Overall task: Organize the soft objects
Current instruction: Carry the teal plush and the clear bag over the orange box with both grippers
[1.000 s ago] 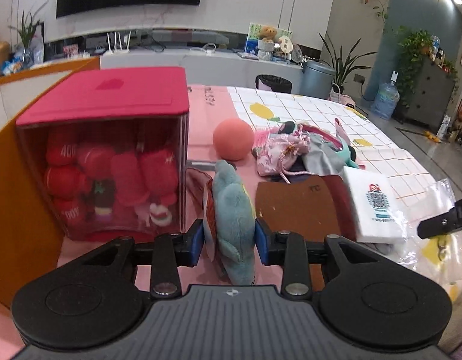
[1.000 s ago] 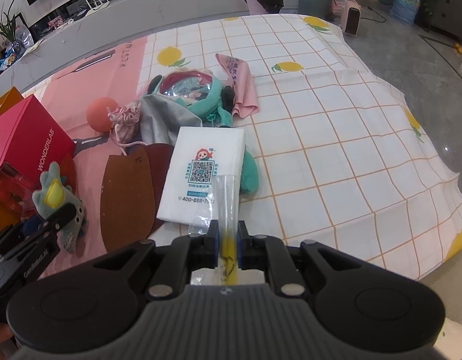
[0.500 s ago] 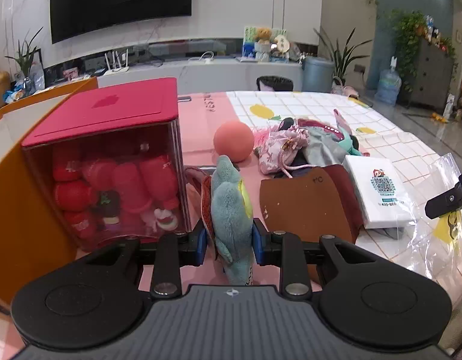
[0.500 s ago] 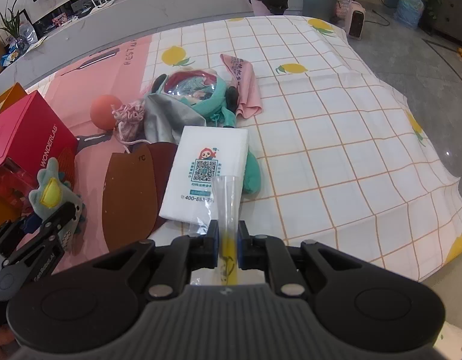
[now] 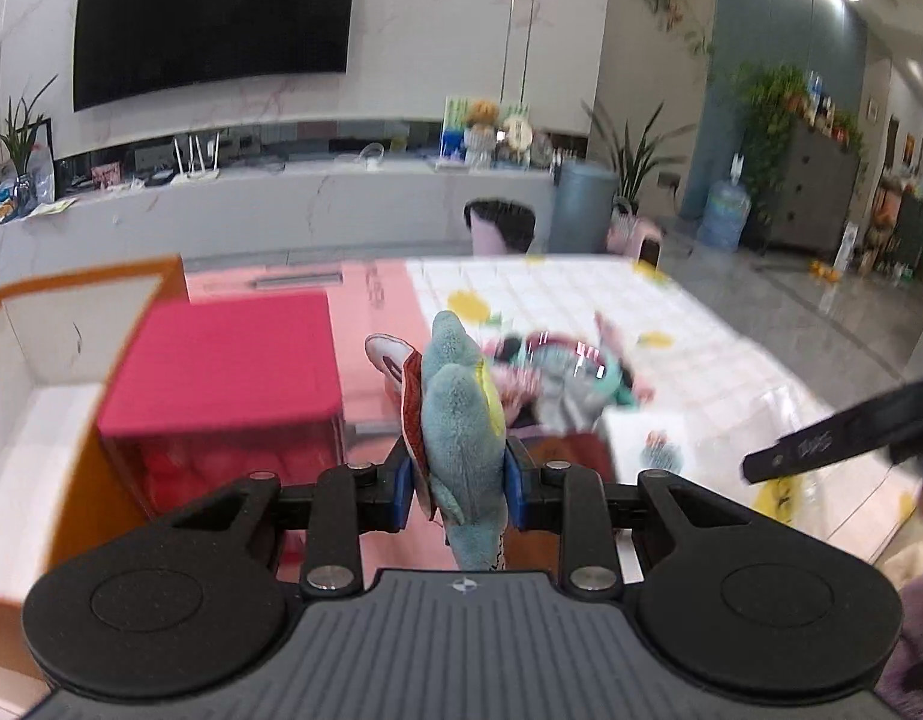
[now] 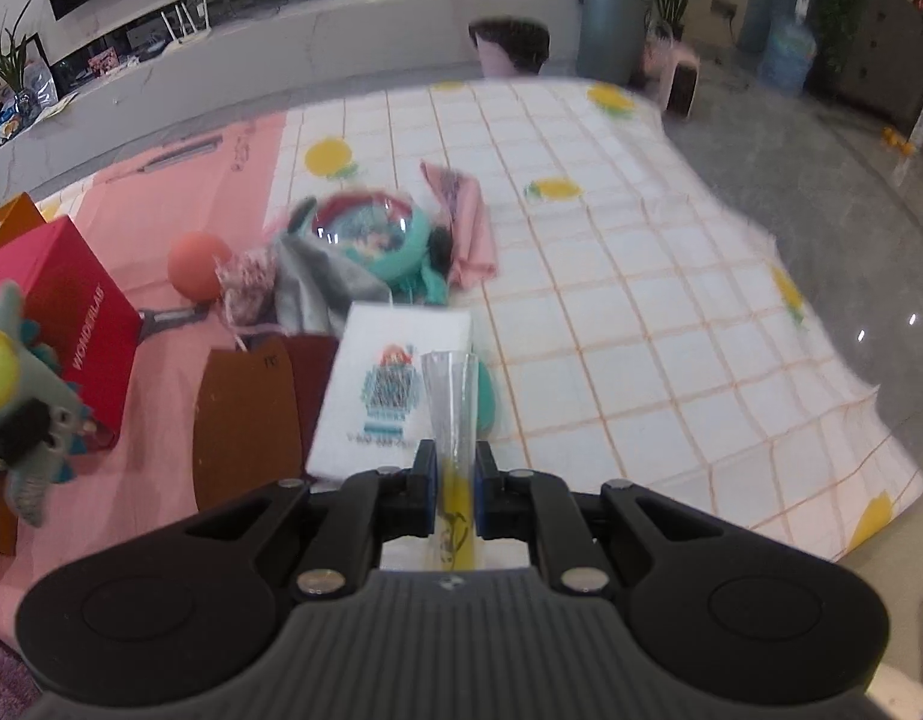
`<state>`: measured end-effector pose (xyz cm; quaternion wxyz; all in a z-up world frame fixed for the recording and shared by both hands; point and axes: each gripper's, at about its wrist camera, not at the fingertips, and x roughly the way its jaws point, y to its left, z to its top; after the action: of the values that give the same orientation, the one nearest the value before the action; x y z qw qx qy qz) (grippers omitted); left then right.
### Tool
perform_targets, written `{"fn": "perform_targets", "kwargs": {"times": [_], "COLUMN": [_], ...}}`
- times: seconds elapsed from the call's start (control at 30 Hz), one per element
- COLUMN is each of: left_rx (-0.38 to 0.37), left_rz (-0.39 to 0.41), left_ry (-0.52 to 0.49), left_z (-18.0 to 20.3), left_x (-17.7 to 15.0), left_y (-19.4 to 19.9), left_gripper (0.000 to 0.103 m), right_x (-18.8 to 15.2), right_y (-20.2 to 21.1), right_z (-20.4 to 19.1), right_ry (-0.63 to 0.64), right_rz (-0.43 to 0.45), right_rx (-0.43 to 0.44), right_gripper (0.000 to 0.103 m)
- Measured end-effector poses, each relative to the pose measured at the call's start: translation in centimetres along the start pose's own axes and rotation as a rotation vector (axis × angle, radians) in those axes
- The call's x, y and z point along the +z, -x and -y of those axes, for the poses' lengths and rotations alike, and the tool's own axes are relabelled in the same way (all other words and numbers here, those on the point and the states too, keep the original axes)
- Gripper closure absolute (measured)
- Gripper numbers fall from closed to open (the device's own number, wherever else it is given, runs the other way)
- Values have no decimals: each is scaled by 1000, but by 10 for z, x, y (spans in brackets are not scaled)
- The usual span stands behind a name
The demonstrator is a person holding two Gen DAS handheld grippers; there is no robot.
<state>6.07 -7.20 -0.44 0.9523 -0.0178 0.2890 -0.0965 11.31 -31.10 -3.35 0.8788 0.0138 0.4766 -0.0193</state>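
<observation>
My left gripper (image 5: 458, 489) is shut on a teal plush toy (image 5: 458, 414) with a yellow patch and holds it up above the table. The toy also shows at the left edge of the right wrist view (image 6: 17, 372). My right gripper (image 6: 452, 489) is shut on a clear plastic bag (image 6: 452, 414) with a yellow print, held above the table's front edge. The right gripper's finger shows at the right of the left wrist view (image 5: 845, 435).
A red-lidded clear box (image 6: 71, 306) of red toys sits beside an orange open carton (image 5: 35, 360) at the left. An orange ball (image 6: 197, 264), a floral pouch (image 6: 248, 288), a teal round bag (image 6: 365, 237), pink cloth (image 6: 467, 228), brown insoles (image 6: 245, 408) and a white packet (image 6: 389, 384) lie mid-table.
My left gripper has lifted the plush toy well up off the table, above the red box. My right gripper has risen a little with the bag.
</observation>
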Motion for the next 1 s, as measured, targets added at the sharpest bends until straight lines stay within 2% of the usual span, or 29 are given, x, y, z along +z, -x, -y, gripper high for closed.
{"fn": "perform_targets", "kwargs": {"times": [0.13, 0.23, 0.37, 0.47, 0.6, 0.7, 0.77, 0.87, 1.0], "left_rx": [-19, 9, 19, 74, 166, 224, 242, 296, 312], "left_rz": [24, 40, 51, 66, 96, 80, 73, 69, 0], "left_ry": [-37, -32, 20, 58, 112, 168, 147, 134, 193], "left_z": [-8, -15, -39, -62, -99, -130, -145, -160, -181], "left_x": [15, 19, 28, 34, 37, 36, 35, 31, 28], "left_y": [17, 31, 48, 62, 76, 81, 83, 85, 74], "left_gripper": [70, 70, 70, 70, 70, 70, 69, 69, 69], "right_x": [9, 17, 29, 37, 46, 50, 49, 44, 36], "right_y": [21, 37, 58, 78, 107, 122, 130, 132, 118], "right_z": [-21, -44, -86, -126, -184, -227, -251, -281, -312], "right_ry": [37, 82, 145, 206, 277, 326, 349, 378, 399], "right_rz": [64, 102, 160, 217, 298, 330, 342, 335, 284], "right_rx": [-19, -21, -22, 1, 83, 175, 240, 329, 412], "right_gripper": [95, 95, 96, 96, 96, 96, 96, 96, 96]}}
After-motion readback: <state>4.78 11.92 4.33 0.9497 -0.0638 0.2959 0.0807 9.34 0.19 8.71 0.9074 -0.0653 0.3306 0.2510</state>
